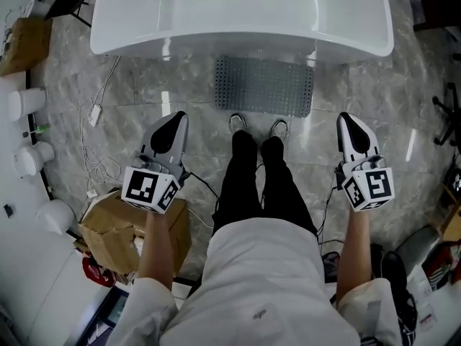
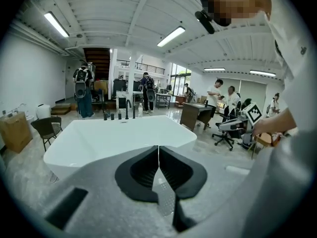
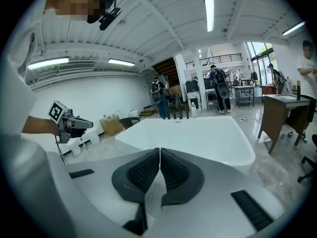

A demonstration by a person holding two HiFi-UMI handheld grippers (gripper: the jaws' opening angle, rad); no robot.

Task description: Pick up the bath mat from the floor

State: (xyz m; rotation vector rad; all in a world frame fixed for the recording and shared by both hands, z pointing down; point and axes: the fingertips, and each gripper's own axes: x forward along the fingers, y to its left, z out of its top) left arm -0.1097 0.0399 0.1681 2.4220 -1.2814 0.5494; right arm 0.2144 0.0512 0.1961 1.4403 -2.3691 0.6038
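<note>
**Bath mat on floor; both claws closed, empty**

Head view: the grey perforated bath mat (image 1: 264,86) lies flat on the marble floor (image 1: 180,85), upper centre of frame. It sits just below the white bathtub (image 1: 238,20) and just above the person's shoes (image 1: 238,123). Left claw (image 1: 178,117) is at centre left, right claw (image 1: 345,118) at centre right, one each side of the legs (image 1: 259,179), both well apart from the mat. Gripper views: jaws together on both, nothing btwn them, tub beyond. Cardboard box (image 1: 122,225) at lower left.
</note>
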